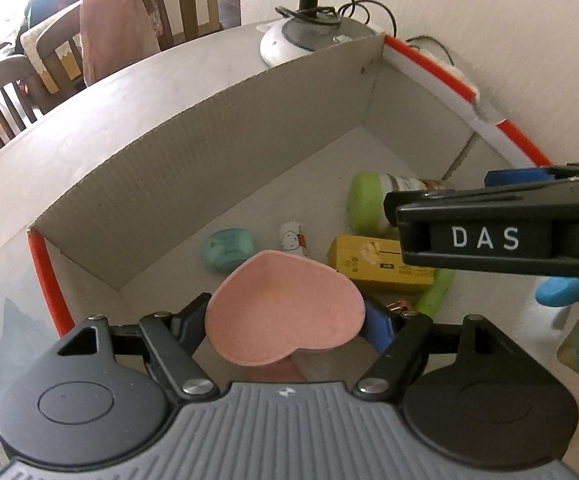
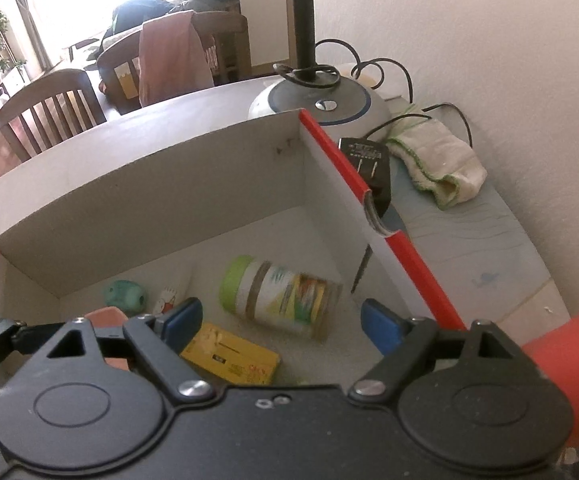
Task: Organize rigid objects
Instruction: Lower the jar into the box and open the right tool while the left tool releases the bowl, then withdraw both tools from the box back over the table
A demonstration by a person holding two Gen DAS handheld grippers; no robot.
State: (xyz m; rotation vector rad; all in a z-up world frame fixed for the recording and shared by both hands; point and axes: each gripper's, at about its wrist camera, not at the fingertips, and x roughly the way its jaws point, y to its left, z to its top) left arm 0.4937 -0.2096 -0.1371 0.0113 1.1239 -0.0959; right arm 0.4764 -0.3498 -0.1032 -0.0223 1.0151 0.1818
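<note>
My left gripper (image 1: 285, 322) is shut on a pink heart-shaped dish (image 1: 285, 308), its blue pads pressing on both sides, above the near end of an open cardboard box (image 1: 193, 120). On the box floor lie a green-lidded jar (image 1: 365, 200) on its side, a yellow packet (image 1: 377, 268), a teal object (image 1: 229, 250) and a small white figure (image 1: 293, 240). My right gripper (image 2: 281, 320) stands open over the box (image 2: 149, 160), with nothing between its pads. Below it lie the jar (image 2: 277, 296) and the yellow packet (image 2: 233, 356). The dish (image 2: 107, 316) shows at its left.
Beyond the box stands a lamp base (image 2: 317, 100) with cables. To its right lie a black power adapter (image 2: 365, 160) and a white cloth (image 2: 441, 160) by the wall. Wooden chairs (image 2: 49, 108) stand past the table. A red sleeve (image 2: 569, 360) shows at the right.
</note>
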